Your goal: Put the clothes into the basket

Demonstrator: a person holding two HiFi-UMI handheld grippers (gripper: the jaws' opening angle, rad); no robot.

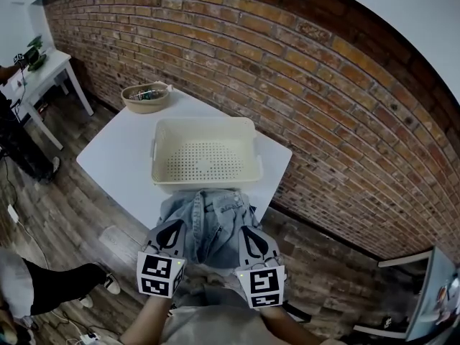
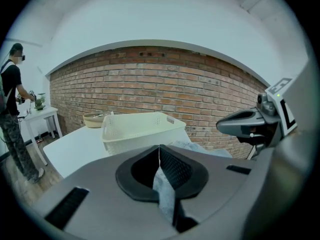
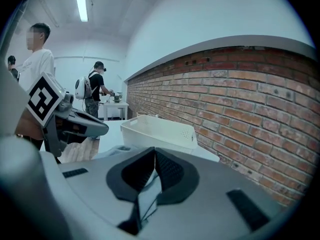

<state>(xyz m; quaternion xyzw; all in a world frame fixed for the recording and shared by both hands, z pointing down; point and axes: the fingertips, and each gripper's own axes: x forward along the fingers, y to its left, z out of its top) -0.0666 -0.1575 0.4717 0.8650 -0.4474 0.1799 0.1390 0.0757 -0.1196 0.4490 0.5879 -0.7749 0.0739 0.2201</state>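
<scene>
A pale blue denim garment [image 1: 208, 225] hangs over the near edge of the white table [image 1: 115, 157], just in front of the cream perforated basket [image 1: 205, 153]. My left gripper [image 1: 171, 230] is shut on the garment's left side; denim [image 2: 164, 191] shows pinched between its pads. My right gripper [image 1: 249, 236] is shut on the right side, with cloth [image 3: 145, 196] caught between its pads. The basket [image 2: 137, 131] [image 3: 157, 131] stands empty ahead of both grippers.
A woven bowl [image 1: 145, 95] with small items sits at the table's far corner. A brick wall [image 1: 323, 85] runs along the far side. A small white side table [image 1: 36, 70] stands at left. A person [image 2: 12, 109] stands nearby, and other people [image 3: 95, 91] stand farther back.
</scene>
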